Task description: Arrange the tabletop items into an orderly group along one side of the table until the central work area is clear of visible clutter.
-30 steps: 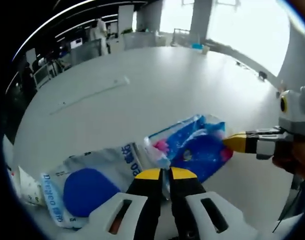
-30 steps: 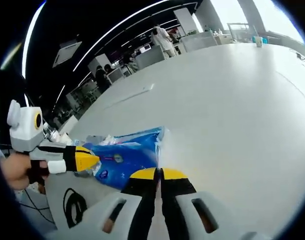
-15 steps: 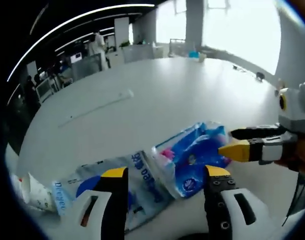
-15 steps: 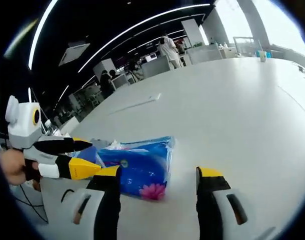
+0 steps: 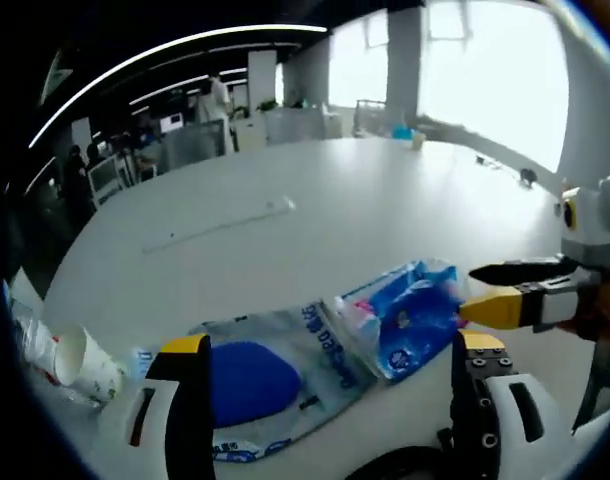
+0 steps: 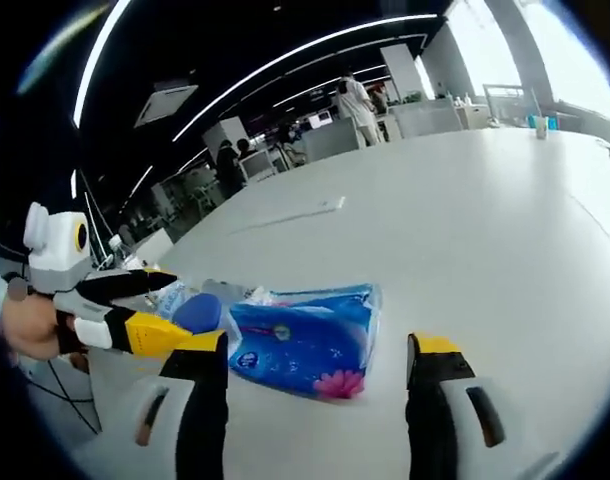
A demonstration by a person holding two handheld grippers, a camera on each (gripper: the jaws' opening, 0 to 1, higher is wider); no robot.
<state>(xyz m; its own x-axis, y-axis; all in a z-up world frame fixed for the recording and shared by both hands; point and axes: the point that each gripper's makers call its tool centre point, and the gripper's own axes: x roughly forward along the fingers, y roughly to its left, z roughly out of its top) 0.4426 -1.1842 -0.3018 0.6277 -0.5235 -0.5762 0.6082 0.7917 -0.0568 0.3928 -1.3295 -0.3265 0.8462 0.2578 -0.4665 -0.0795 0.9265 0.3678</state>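
We find the blue tissue pack (image 6: 310,345) just ahead between our spread right gripper (image 6: 318,352) jaws, long axis crosswise; the left gripper (image 5: 330,352), also spread, sits beside it.

wide bare table (image 6: 505,210) beyond blue tissue pack (image 6: 305,340), clear pouch (image 5: 265,360), stacked cups (image 5: 65,360)

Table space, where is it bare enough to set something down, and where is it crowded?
Free: the white table beyond the blue tissue pack, out to the thin white strip. Crowded: the near edge, where tissue pack, clear wipes bag and paper cup lie between both open claws.
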